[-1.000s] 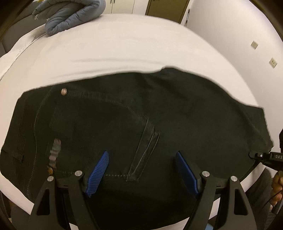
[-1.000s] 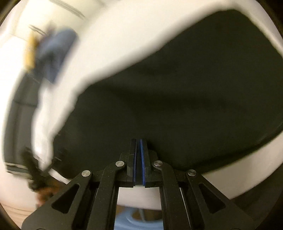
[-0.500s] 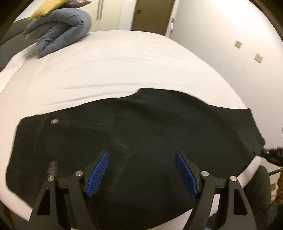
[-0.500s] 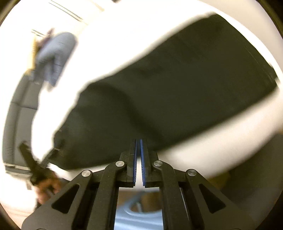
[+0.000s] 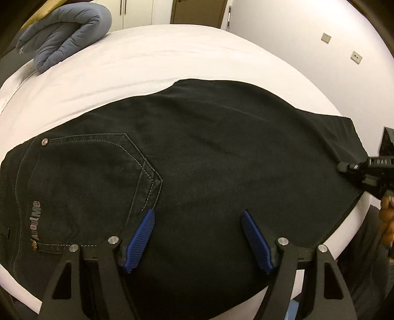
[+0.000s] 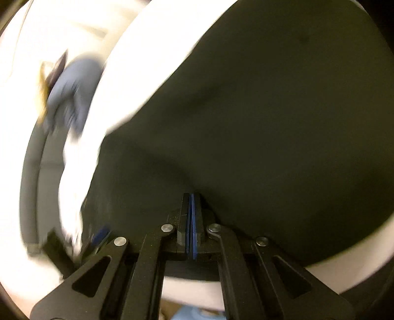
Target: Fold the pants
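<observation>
Black pants (image 5: 209, 157) lie flat across a white bed (image 5: 152, 59), back pocket and waistband at the left, folded in half lengthwise. My left gripper (image 5: 198, 221) is open and empty, its blue pads just above the cloth near the bed's near edge. My right gripper (image 6: 191, 199) is shut on the near edge of the pants (image 6: 258, 118); it also shows in the left wrist view (image 5: 344, 167) at the right end of the pants. The right wrist view is blurred.
A folded grey-blue quilt (image 5: 64, 32) lies at the far left of the bed, blurred in the right wrist view (image 6: 71, 93). A white wall with sockets (image 5: 355, 57) is at the right. A door (image 5: 199, 11) is behind.
The left gripper has pulled back and then come close over the pants again, still open. The right gripper stayed shut and swung back onto the pants' edge.
</observation>
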